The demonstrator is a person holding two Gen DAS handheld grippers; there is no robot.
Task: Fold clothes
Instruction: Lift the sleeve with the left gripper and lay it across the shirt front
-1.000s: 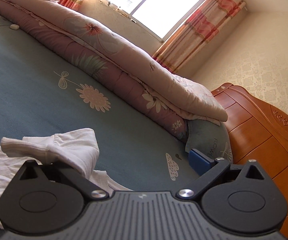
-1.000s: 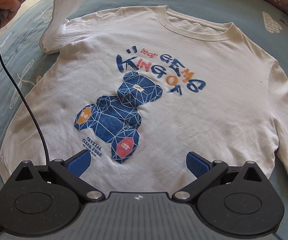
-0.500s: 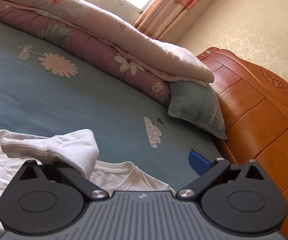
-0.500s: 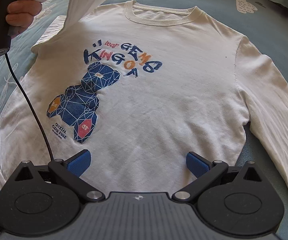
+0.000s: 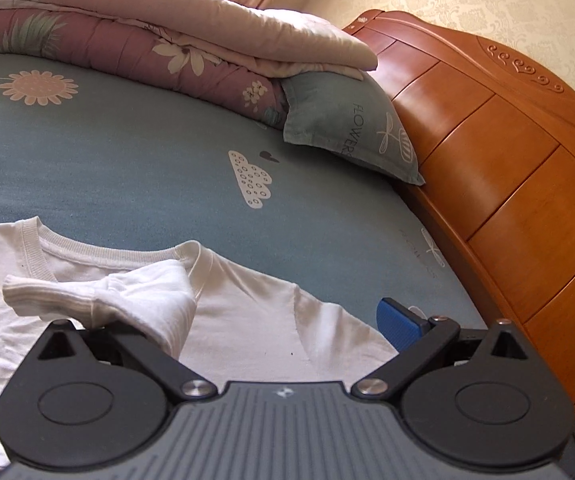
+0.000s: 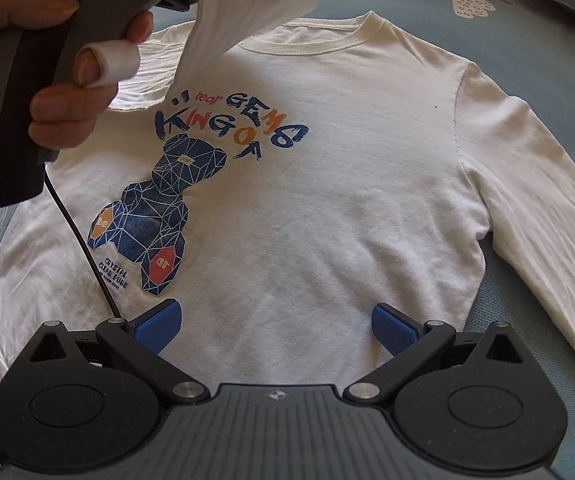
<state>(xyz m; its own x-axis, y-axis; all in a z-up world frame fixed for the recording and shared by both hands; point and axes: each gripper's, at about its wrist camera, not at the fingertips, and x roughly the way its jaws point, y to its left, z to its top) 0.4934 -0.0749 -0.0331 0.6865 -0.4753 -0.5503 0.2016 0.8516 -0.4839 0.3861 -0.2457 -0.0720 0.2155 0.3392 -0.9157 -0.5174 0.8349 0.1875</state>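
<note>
— Starting at the left: what does the left gripper [image 5: 275,320] have?
— Its jaws stand wide apart. The raised sleeve [image 5: 127,300] of the white shirt [image 6: 327,200] is draped over its left finger, which is hidden by the cloth; its right finger is bare. A hand [image 6: 47,60] holds this gripper up over the shirt's shoulder.
— And the right gripper [image 6: 273,312]?
— Equally wide apart, gripping nothing. The shirt lies flat on the blue bedsheet [image 5: 127,152] ahead of it, print up, its lower front under the fingers. The other sleeve [image 6: 547,220] stretches out to this gripper's right.
</note>
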